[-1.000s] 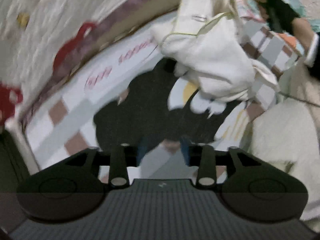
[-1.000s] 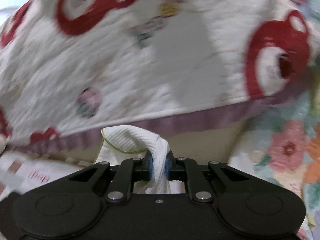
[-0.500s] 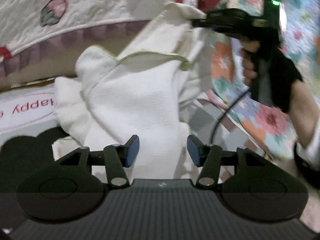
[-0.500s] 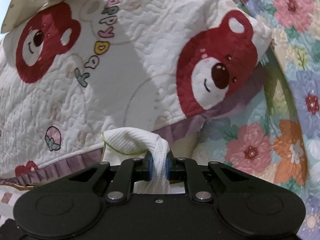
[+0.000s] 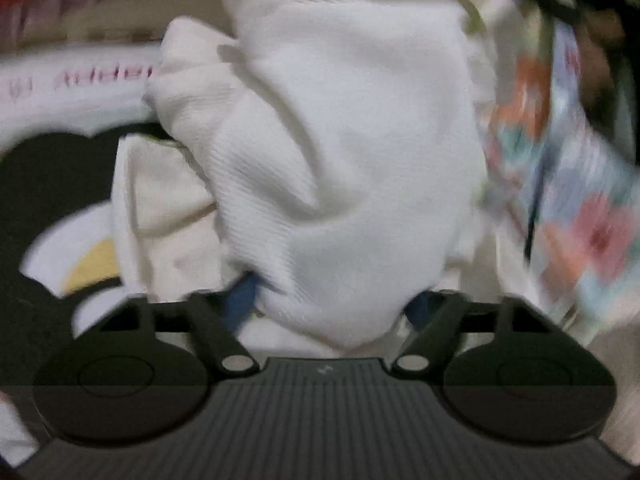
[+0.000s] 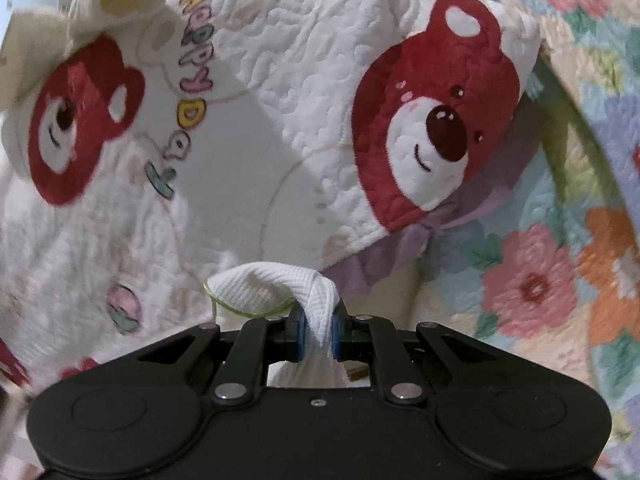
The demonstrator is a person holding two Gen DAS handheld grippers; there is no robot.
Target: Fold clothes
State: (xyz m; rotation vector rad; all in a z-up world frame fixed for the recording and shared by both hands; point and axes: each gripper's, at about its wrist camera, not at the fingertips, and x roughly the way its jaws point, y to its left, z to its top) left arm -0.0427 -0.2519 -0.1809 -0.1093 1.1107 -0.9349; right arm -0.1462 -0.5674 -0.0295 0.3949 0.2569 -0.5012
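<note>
- Left wrist view only: the white garment (image 5: 340, 160) fills the centre of the frame, bunched, over a black, white and yellow print (image 5: 40, 200) at the left
- Left tool (image 5: 330, 304): its jaws have just been closing, yet here the blue pads (image 5: 240, 300) stand wide apart with the cloth bulging between them
- Right wrist view only: the right tool (image 6: 318, 332) is clamped on a twisted fold of the garment's green-trimmed edge (image 6: 280, 284), low centre
- Behind it, a quilt with red bears (image 6: 280, 120) reads "HAPPY" (image 6: 198, 40); a floral sheet (image 6: 532, 280) lies at the right
- Pink lettering (image 5: 100, 76) at the left view's upper left is too blurred to read
</note>
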